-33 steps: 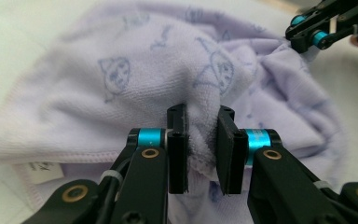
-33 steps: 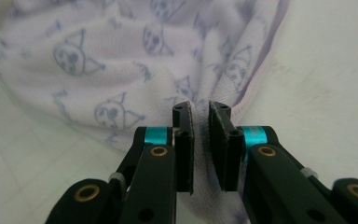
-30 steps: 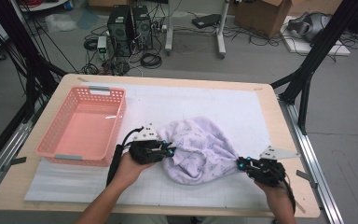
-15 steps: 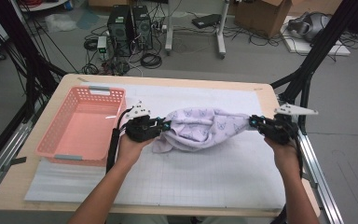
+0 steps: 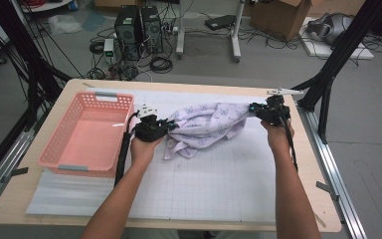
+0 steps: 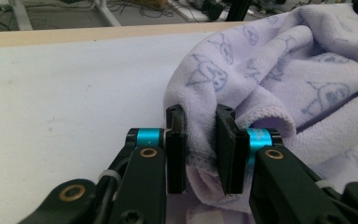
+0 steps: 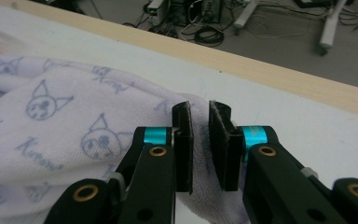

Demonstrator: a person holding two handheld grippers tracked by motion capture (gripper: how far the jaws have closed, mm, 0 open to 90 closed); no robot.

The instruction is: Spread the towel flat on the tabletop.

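A lavender towel [image 5: 209, 124] printed with cartoon faces hangs stretched between my two grippers over the white gridded mat [image 5: 204, 189]. My left gripper [image 5: 168, 127] pinches a thick fold at the towel's left end [image 6: 284, 70]. Cloth fills the gap between its pads [image 6: 200, 116], and its jaws have just been opening a little while still gripping. My right gripper [image 5: 252, 108] is shut on the towel's right corner. In the right gripper view the cloth [image 7: 51, 121] runs in between the jaws [image 7: 200, 112]. The towel's lower middle sags onto the mat.
A pink plastic basket [image 5: 55, 129] stands on the table's left side, close beside my left hand. The wooden table edge [image 5: 179, 85] runs along the far side. Black frame legs [image 5: 328, 74] rise at the right rear corner; computers and cables lie on the floor beyond.
Both hands moved toward the far side of the table, the right one more and upward. The towel went from a bunched heap to a band stretched between the grippers.
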